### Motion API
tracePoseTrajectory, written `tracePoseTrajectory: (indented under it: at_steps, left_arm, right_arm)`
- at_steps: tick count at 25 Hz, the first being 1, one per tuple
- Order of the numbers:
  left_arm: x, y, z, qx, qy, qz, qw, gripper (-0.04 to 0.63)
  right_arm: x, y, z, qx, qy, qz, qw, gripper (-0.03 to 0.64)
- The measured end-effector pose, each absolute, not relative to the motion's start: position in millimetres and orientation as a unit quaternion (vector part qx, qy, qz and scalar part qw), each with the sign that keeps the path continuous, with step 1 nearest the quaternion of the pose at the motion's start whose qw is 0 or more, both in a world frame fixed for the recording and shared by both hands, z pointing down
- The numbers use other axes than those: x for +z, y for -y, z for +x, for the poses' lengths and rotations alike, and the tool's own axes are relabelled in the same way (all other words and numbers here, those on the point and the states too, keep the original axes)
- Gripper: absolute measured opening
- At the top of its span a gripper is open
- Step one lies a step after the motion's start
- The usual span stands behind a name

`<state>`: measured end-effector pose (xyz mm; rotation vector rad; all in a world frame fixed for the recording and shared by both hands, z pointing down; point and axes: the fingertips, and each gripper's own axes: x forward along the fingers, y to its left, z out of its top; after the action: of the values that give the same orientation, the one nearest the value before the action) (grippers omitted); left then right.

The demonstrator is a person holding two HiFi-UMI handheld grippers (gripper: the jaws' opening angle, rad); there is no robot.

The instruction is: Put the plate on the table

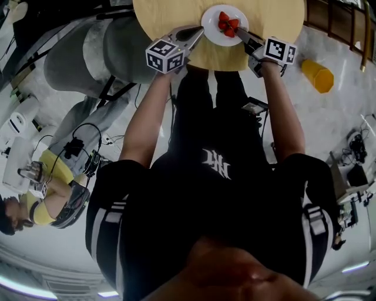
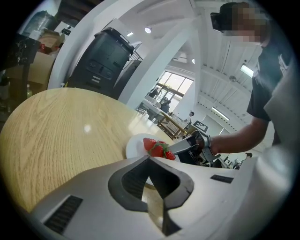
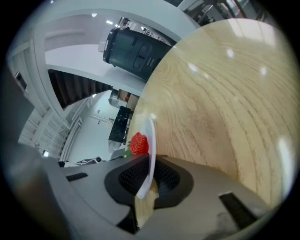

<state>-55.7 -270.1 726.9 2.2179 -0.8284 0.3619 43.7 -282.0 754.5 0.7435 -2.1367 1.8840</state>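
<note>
Pale wood makes the round worktop (image 1: pixel 164 17). The white plate (image 1: pixel 212 16) is seen on it, near the edge closest to the person, with red strawberries (image 1: pixel 228 24) piled on its middle. No gap under the plate can be made out in any view, so it is judged to be set down, or very nearly.

The left tongs (image 1: pixel 198 33) are placed at the plate's left rim. In the left gripper view only a narrow gap is seen between the pads, with wood behind it and a pale sliver that may be the rim; whether the rim is pinched there cannot be told. The right tongs (image 1: pixel 239 33) are placed at the right rim. In the right gripper view the thin rim is seen running between the two dark pads, which stand narrow and close against it; the plate is taken as held on this side.

What is left, as it is judged, is the letting go at both sides; then the tongs are to be drawn back without the plate being dragged or the strawberries being rolled off.

The grain of the worktop is light, and lamp reflections are seen on it. A pale floor is seen around it. A person in a yellow top (image 1: pixel 44 206) is seen at the far left among cables; a dark office machine (image 2: pixel 105 56) stands behind the worktop; a yellow container (image 1: pixel 317 75) lies on the floor at the right.
</note>
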Motion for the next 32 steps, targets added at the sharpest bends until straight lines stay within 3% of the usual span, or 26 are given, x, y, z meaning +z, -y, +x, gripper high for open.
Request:
tracePoseTrajectory:
  at_steps: [11,32]
  left_arm:
    - [727.1,261.8,-46.8,0.146,0.317,0.865,0.359,0.003]
    - [727.1,260.1,-47.7,0.148,0.319,0.866,0.355,0.003]
  right_arm:
    - [754.4,286.3,55.0,0.536,0.770,0.276,0.207,0.064]
    - [758.3,294.7,59.2,0.467,0.793,0.302,0.248,0.101]
